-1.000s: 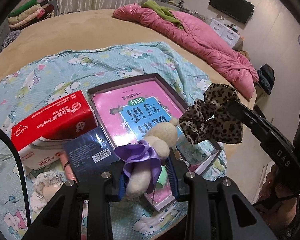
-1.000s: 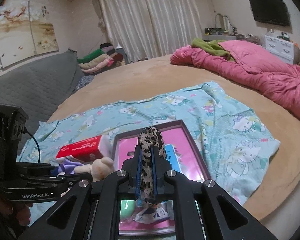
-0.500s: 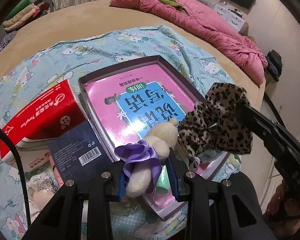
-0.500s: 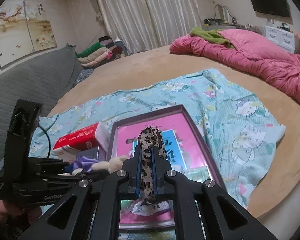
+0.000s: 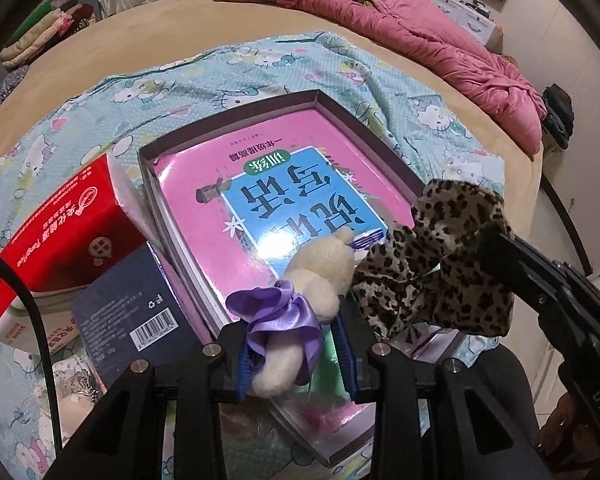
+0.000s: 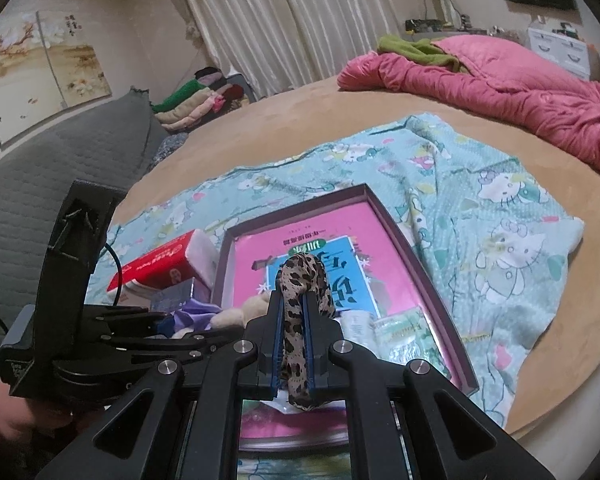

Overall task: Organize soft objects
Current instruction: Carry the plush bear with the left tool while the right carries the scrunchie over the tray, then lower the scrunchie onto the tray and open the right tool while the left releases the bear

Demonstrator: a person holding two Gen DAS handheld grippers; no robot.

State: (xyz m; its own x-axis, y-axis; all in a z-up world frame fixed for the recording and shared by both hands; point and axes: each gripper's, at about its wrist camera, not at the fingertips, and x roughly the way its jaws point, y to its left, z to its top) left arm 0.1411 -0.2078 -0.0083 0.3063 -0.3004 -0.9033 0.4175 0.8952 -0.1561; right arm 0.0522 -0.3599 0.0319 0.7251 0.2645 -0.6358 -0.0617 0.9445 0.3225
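Two grippers clench a plush toy [image 5: 300, 312] and leopard scrunchie [image 6: 300, 320] above a boxed book [image 5: 284, 200].

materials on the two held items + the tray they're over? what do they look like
Plush toy: cream pile fabric, fuzzy matte nap; its purple bow looks like satin ribbon, glossy folds.
Leopard scrunchie: thin printed woven cloth, gathered ruffles, matte, flattened between the pads.
Tray: probably cardboard, crisp thin folded walls, dull purple finish.
Book inside it: glossy cover, shows glare.
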